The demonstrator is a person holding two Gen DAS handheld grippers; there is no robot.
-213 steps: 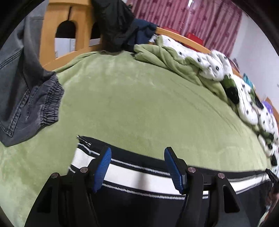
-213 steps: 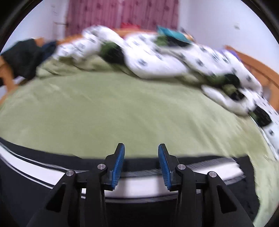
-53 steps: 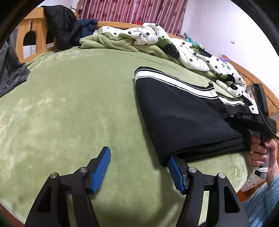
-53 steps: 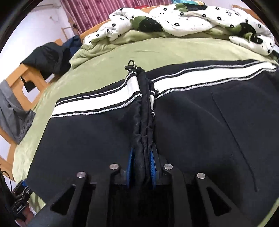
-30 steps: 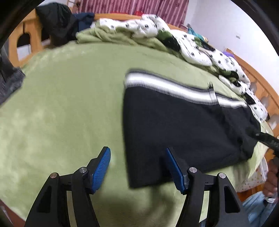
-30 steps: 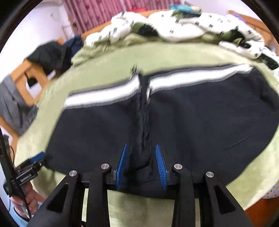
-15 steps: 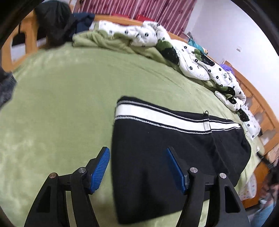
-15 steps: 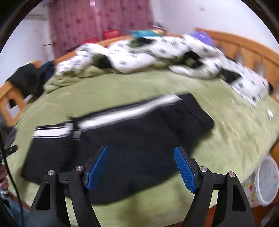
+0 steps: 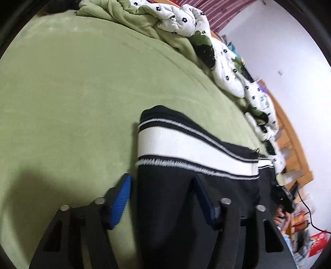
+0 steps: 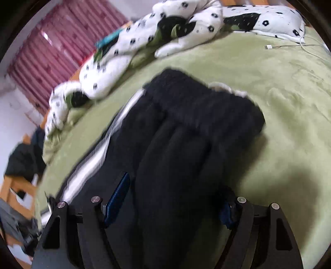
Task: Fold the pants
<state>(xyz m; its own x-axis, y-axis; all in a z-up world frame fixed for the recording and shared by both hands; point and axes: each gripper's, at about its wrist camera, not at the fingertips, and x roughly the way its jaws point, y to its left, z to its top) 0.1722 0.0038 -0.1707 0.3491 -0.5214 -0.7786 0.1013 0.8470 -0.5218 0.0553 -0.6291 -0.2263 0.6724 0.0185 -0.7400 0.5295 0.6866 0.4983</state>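
Observation:
Black pants with a white side stripe (image 9: 186, 144) lie folded on the green bed cover (image 9: 72, 93). My left gripper (image 9: 163, 198) is open, its blue pads either side of the folded left end of the pants. My right gripper (image 10: 175, 198) is open wide over the other end of the pants (image 10: 186, 128), where the elastic waistband lies bunched. The right blue pad is partly hidden by the cloth. The right wrist view is blurred.
A crumpled white flower-print duvet (image 10: 165, 33) and a green blanket (image 9: 128, 18) lie along the far side of the bed. A white charging cable (image 10: 289, 45) lies on the cover. Wooden bed frame (image 9: 293, 134) at the right; dark clothes (image 10: 22, 157) hang at the left.
Both grippers have dropped close to the pants, the left at the folded end, the right at the waistband end. The right gripper let go of the fold earlier and stands open.

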